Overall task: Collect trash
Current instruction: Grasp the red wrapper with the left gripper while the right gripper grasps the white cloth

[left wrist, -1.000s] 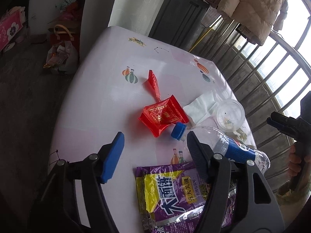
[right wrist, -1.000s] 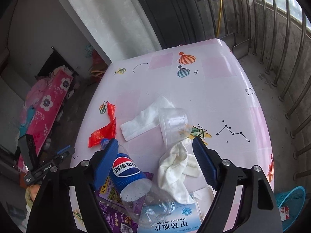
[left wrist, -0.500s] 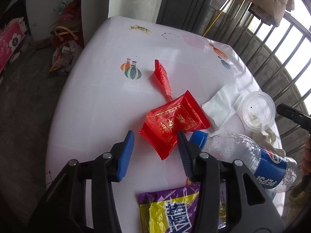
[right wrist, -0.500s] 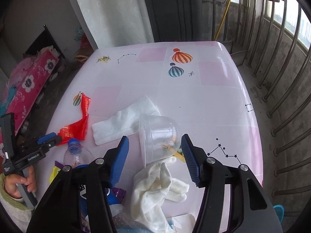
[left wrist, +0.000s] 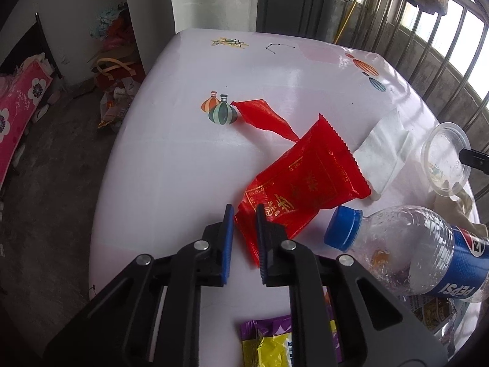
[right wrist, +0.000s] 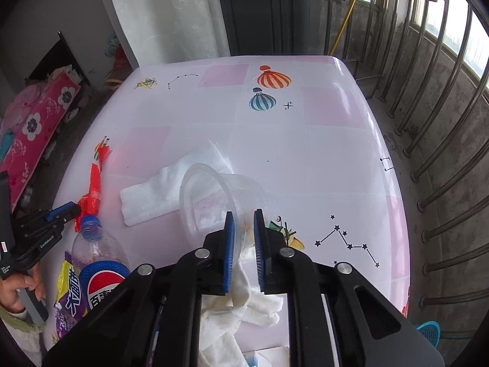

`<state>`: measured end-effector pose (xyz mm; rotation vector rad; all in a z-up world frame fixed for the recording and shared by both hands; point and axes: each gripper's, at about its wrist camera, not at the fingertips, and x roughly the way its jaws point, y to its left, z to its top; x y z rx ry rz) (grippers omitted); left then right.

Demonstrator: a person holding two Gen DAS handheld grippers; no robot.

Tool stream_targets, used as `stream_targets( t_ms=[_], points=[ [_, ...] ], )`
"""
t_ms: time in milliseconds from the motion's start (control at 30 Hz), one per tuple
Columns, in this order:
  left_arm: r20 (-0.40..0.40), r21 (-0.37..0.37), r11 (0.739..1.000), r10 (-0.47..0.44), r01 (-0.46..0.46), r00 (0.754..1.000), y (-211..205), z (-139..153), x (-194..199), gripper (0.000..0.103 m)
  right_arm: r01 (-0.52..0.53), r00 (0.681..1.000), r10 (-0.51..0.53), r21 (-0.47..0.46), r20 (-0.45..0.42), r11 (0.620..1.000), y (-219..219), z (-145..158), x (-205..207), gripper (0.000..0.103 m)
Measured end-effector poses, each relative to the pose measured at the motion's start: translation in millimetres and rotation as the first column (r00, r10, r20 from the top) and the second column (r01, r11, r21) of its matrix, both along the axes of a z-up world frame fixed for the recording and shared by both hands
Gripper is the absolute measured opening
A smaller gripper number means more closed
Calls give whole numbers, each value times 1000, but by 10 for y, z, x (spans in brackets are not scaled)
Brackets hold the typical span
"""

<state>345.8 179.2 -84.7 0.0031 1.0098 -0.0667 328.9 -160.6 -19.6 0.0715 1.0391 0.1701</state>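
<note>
A red snack wrapper [left wrist: 305, 183] lies on the pink-and-white table [right wrist: 305, 140]. My left gripper [left wrist: 244, 238] has its jaws closing, and the blue pads pinch the wrapper's near corner. A clear plastic cup [right wrist: 214, 202] lies on its side over a white tissue [right wrist: 159, 192]. My right gripper [right wrist: 244, 244] is closing too, with the cup's wall squeezed between its pads. A Pepsi bottle [left wrist: 412, 250] with a blue cap lies beside the wrapper. A torn red strip [left wrist: 262, 117] lies farther back.
A purple and yellow packet [left wrist: 269, 342] and a crumpled white cloth [right wrist: 238, 305] lie at the table's near edge. A metal railing [right wrist: 443, 140] runs along the right, with a blue basket [right wrist: 429, 331] on the floor. Bags [left wrist: 116, 91] and a pink floral mat [right wrist: 33, 122] lie left.
Both grippers came down toward the table and their jaws narrowed from wide apart. The left went from above the purple packet to the red wrapper's corner. The right closed in on the cup.
</note>
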Motion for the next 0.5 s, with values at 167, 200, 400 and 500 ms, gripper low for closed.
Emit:
stream_targets(
  t_ms=[167, 200, 400, 500],
  points=[
    [13, 15, 1000, -4, 4, 1000, -14, 5, 1, 0, 29, 1000, -30, 12, 9, 999, -71, -8, -2, 6],
    [11, 13, 1000, -4, 3, 1000, -13, 3, 1, 0, 35, 999, -35, 18, 9, 999, -83, -11, -2, 6],
    [40, -9, 1000, 0, 1, 999, 18, 34, -11, 0, 56, 998, -58, 57, 23, 997, -158, 13, -8, 6],
    [40, -53, 999, 3, 0, 999, 58, 65, -13, 0, 60, 998, -63, 67, 31, 996, -177, 44, -22, 6]
  ],
)
